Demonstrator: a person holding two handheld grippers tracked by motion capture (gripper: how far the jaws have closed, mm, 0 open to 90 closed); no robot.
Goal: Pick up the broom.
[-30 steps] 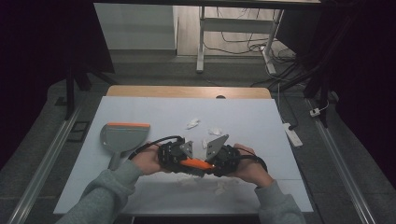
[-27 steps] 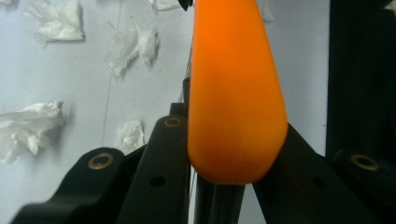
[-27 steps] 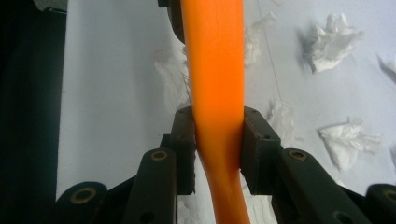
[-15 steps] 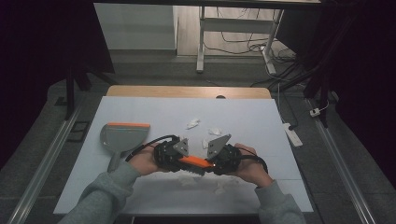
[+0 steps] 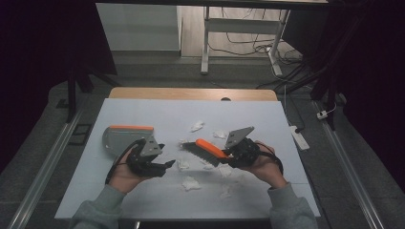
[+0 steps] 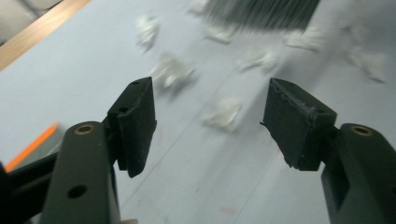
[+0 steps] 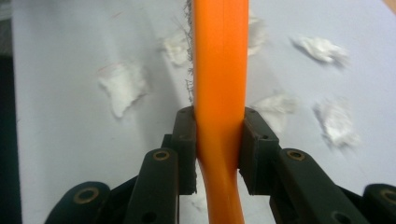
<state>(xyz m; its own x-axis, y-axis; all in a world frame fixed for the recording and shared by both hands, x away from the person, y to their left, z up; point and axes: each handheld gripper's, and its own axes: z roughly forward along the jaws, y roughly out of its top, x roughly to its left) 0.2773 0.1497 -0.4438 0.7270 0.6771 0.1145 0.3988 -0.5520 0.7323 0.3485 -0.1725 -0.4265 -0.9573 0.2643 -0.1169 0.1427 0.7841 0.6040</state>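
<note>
Left claw (image 5: 162, 165) let go of brush (image 5: 204, 149) since a sec ago, jaws now apart, pulled back toward dustpan (image 5: 125, 136). Right claw (image 7: 218, 149) clamped on brush handle, bristles over worktop (image 5: 267, 124) among paper scraps (image 5: 190, 183). Guess: handover done, sweeping next.

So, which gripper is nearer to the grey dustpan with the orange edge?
Left. The left gripper, open, is just right of the grey dustpan with the orange edge. The right gripper is farther right, shut on the orange-handled brush.
</note>
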